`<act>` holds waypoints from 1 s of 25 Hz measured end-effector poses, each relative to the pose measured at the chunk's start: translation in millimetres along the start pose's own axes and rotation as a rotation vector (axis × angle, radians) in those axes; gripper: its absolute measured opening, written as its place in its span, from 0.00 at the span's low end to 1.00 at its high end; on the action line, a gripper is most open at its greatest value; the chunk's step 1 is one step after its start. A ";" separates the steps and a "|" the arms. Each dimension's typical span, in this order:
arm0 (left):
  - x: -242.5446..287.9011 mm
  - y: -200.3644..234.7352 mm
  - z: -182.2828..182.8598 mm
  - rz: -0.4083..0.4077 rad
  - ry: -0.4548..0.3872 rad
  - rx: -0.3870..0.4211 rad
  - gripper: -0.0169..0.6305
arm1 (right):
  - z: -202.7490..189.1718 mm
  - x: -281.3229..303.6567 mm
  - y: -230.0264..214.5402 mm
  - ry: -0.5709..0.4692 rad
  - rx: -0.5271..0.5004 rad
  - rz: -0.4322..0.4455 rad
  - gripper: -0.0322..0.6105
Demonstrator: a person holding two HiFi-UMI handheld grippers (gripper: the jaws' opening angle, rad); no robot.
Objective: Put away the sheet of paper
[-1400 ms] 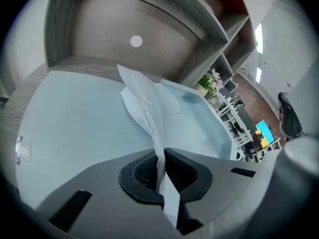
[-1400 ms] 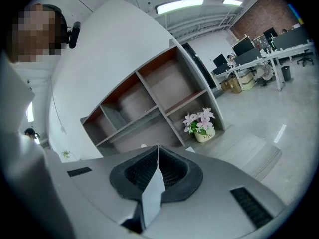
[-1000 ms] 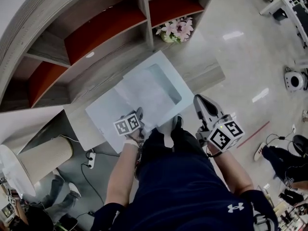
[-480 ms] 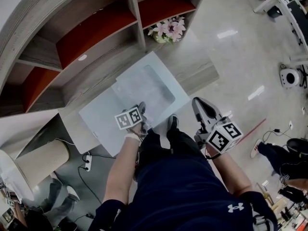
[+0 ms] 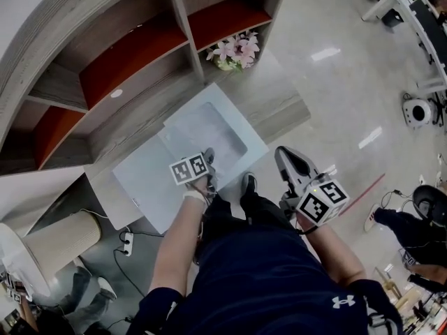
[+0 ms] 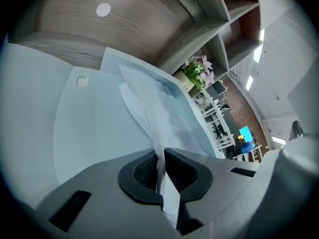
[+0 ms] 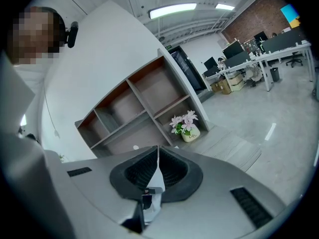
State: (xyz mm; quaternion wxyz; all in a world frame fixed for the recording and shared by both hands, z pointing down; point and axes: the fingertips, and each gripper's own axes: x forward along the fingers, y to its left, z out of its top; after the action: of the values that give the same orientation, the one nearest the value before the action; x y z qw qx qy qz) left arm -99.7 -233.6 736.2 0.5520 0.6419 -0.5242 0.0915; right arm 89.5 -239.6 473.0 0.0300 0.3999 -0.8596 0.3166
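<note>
Grasping the sheet of paper [image 6: 149, 111] by its near edge, the left tool [image 6: 160, 156] has both pads pressed on it. From that grip the sheet runs straight ahead, away from the person and toward the shelf unit [image 5: 133, 54], with its long axis roughly in line with the tool. It lies rumpled over the open folder [image 5: 143, 180], which rests on the wooden ledge [image 5: 279, 107] at the foot of the shelves. The right tool [image 7: 157, 156] is clenched on nothing and hangs well apart on the right, off the folder. Judgement: the left hand is the nearer one, so any tucking-in falls to it, pushing forward along the sheet's length.
</note>
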 end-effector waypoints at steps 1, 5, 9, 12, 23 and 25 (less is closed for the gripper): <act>1.6 -1.3 -0.2 0.003 0.005 0.002 0.06 | 0.7 -2.3 -1.2 -0.002 -0.001 -0.002 0.08; 3.9 -2.8 0.8 0.025 0.021 0.027 0.06 | 4.1 -11.5 -5.4 -0.014 0.004 -0.014 0.08; -1.7 -1.6 4.3 0.065 0.018 0.065 0.36 | 6.1 -16.1 -7.0 -0.022 0.009 -0.012 0.08; -17.1 -1.5 9.3 0.094 -0.021 0.105 0.47 | 8.9 -17.1 -6.0 -0.028 0.005 -0.005 0.08; -179.2 -46.8 95.2 0.071 -0.440 0.343 0.13 | 39.9 6.3 8.9 -0.086 -0.044 0.057 0.08; -216.5 -74.8 115.5 0.050 -0.541 0.420 0.08 | 50.1 11.3 15.4 -0.104 -0.058 0.074 0.08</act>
State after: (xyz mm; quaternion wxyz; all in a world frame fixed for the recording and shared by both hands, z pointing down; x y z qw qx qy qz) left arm -188.9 -214.6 496.5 0.2463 0.7294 -0.6371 0.0374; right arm 81.0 -268.3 428.5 -0.0148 0.3826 -0.8830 0.2714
